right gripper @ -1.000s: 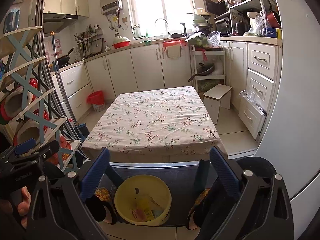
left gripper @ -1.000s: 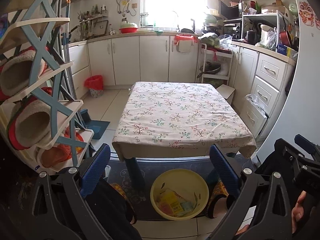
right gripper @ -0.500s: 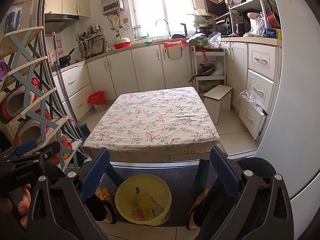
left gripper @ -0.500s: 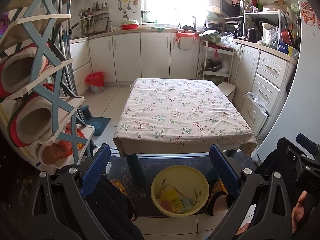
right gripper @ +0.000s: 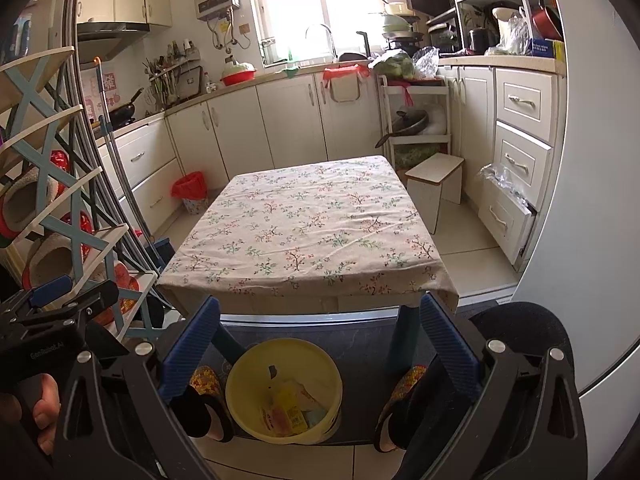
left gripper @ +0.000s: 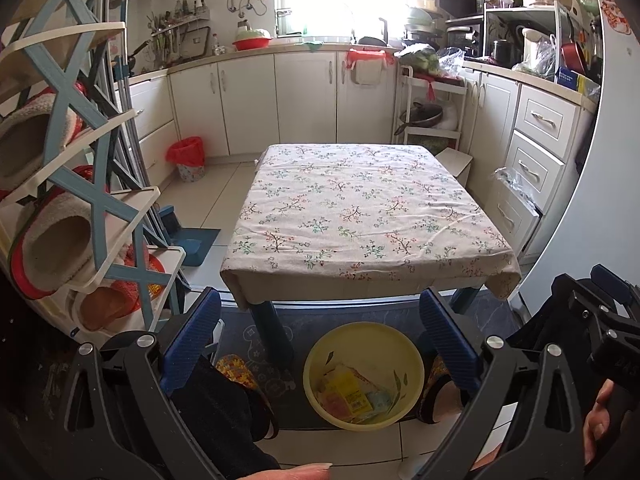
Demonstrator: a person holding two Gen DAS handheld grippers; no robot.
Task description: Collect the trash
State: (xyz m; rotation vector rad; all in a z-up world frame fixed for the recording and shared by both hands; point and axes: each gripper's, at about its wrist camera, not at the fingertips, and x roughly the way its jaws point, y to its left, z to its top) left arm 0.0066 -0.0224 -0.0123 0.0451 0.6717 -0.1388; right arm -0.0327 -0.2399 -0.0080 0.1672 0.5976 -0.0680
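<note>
Holding both wide apart and empty: left hand-held gripper [left gripper: 320,340], right hand-held gripper [right gripper: 319,344]. Framed between the fingers at lower centre, yellow basin [left gripper: 363,374] on the floor with wrappers [left gripper: 352,394] inside, probably parked underfoot for easy dropping. Above, flowered tabletop [left gripper: 360,216] bare.
</note>
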